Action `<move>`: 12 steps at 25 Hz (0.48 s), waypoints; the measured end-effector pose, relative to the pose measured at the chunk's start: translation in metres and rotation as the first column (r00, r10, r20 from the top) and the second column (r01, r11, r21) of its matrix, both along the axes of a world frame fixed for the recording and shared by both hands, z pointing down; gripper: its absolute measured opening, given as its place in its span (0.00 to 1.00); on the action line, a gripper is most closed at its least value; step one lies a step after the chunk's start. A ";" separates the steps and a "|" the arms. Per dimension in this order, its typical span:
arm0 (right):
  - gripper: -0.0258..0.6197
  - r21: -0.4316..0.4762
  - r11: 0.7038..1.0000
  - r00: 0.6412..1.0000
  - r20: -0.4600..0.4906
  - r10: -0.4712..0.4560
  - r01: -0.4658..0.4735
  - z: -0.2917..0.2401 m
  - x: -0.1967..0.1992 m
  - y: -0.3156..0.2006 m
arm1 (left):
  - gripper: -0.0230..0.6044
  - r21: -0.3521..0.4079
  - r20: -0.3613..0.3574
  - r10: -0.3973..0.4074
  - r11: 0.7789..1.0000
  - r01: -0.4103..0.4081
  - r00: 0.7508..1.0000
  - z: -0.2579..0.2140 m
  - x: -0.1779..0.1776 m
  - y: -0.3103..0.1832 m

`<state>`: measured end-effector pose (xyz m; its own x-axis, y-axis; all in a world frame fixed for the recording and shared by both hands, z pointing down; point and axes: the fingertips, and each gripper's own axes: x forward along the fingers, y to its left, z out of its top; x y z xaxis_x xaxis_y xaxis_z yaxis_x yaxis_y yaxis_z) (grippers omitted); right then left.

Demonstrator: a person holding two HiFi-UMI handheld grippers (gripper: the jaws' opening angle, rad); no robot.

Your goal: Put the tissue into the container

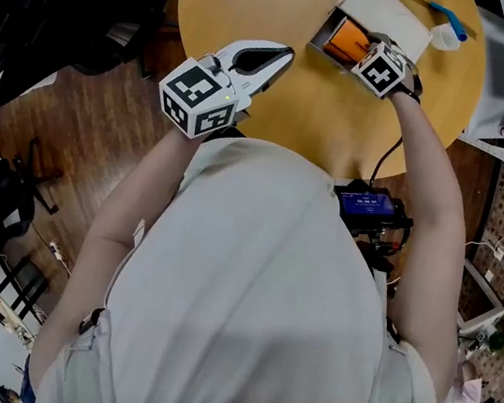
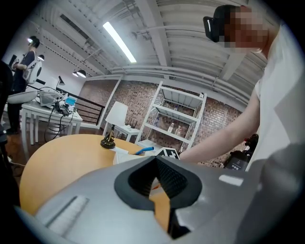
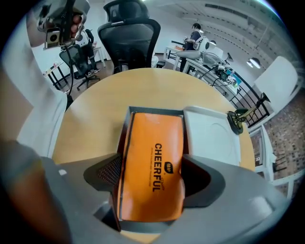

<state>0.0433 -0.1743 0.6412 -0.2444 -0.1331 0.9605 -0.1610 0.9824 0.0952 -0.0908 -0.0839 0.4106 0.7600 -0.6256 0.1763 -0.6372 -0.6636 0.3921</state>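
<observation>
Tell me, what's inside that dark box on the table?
An orange tissue pack marked CHEERFUL nearly fills the dark box. The box's floor under it is covered, so anything below cannot be seen.

Tissue pack (image 3: 152,167) was glossy orange plastic film. Table (image 3: 95,114) looked like smooth matt wood. Container (image 3: 157,111) walls were dark and matt; white lid (image 3: 212,138) was smooth plastic. Right gripper (image 3: 151,178) shell was matt grey plastic, pads (image 3: 108,172) black and mesh-textured.

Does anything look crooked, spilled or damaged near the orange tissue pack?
Nothing stands out. The orange tissue pack lies straight in the dark container, and the white lid rests flat beside it.
</observation>
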 end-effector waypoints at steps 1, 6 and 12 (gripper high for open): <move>0.64 0.000 1.000 1.000 0.012 0.004 -0.004 -0.003 0.000 0.000 | 0.04 0.002 -0.002 0.004 1.000 -0.004 1.000 0.000 0.001 0.000; 0.61 0.044 0.994 0.979 0.188 0.085 -0.095 -0.051 0.005 0.008 | 0.04 0.010 -0.005 0.023 1.000 -0.023 1.000 -0.001 0.007 0.006; 0.27 -0.024 0.961 0.791 0.562 0.242 -0.277 -0.156 0.020 0.042 | 0.04 0.035 0.009 0.059 0.998 -0.059 0.998 -0.011 0.023 0.006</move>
<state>0.0634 -0.1325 0.4857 -0.6806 -0.3179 0.6601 -0.4511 0.8917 -0.0357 -0.0675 -0.0783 0.3992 0.7944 -0.5858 0.1607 -0.5995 -0.7134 0.3629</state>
